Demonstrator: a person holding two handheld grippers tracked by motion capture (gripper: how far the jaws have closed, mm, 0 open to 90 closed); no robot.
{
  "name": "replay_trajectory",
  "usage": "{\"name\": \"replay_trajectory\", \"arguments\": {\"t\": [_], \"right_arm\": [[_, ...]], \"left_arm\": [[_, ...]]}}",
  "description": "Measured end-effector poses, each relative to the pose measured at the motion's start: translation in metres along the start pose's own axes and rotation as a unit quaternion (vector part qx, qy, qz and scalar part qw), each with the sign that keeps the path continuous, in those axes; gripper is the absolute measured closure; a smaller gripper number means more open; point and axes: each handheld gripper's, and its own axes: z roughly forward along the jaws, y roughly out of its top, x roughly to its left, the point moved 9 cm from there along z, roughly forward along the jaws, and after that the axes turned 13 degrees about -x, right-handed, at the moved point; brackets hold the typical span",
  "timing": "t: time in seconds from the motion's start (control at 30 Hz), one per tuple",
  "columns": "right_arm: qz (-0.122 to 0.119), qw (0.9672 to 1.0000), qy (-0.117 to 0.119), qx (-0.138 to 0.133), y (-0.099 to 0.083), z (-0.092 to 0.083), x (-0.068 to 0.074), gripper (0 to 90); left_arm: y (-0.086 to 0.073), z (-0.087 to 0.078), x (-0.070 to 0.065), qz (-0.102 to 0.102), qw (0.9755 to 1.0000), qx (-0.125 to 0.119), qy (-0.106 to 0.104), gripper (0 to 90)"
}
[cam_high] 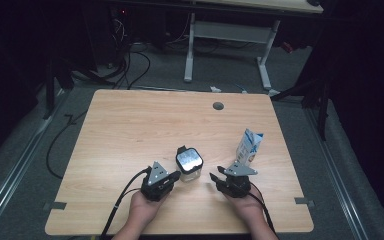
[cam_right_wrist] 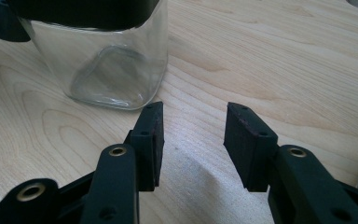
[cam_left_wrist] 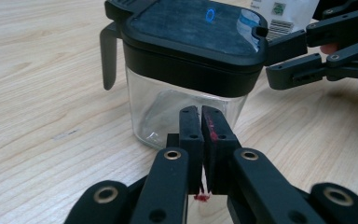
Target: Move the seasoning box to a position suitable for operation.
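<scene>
1. We see the wooden table [cam_high: 130,130] spanning the high view, with a round grommet hole [cam_high: 218,106] near its far edge.
2. We find the milk carton [cam_high: 249,145] standing upright right of centre, its gabled top tilted slightly to the right.
3. We place the clear jar [cam_high: 189,165] near the table's front middle, between our two tools. It stands upright, its long axis vertical, black lid on top and facing up; a black handle tab [cam_left_wrist: 107,56] hangs down one side of the lid, and the glass looks empty.
4. We hold the left gripper [cam_left_wrist: 200,123] just in front of the jar's glass wall, jaws brought together with nothing between them.
5. We hold the right gripper [cam_right_wrist: 193,140] beside the jar, jaws spread apart over bare wood, gripping nothing; the jar sits off to their left, apart from them.
</scene>
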Motion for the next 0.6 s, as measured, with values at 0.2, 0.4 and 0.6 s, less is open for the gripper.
{"name": "replay_trajectory", "arguments": {"t": [0.2,0.4,0.6], "right_arm": [[0.003,1.0,0.0,-0.001,0.0,0.0,-0.001,57.0],[0.009,1.0,-0.001,0.001,-0.001,0.001,-0.003,56.3],[0.029,0.9996,0.001,-0.005,0.0,0.0,-0.005,56.9]], "left_arm": [[-0.001,0.002,-0.004,0.002,1.0,0.004,-0.006,85.8],[-0.001,0.004,-0.009,0.003,0.9999,0.007,-0.012,84.8],[-0.001,0.008,-0.014,0.001,0.9998,0.007,-0.016,83.6]]}}
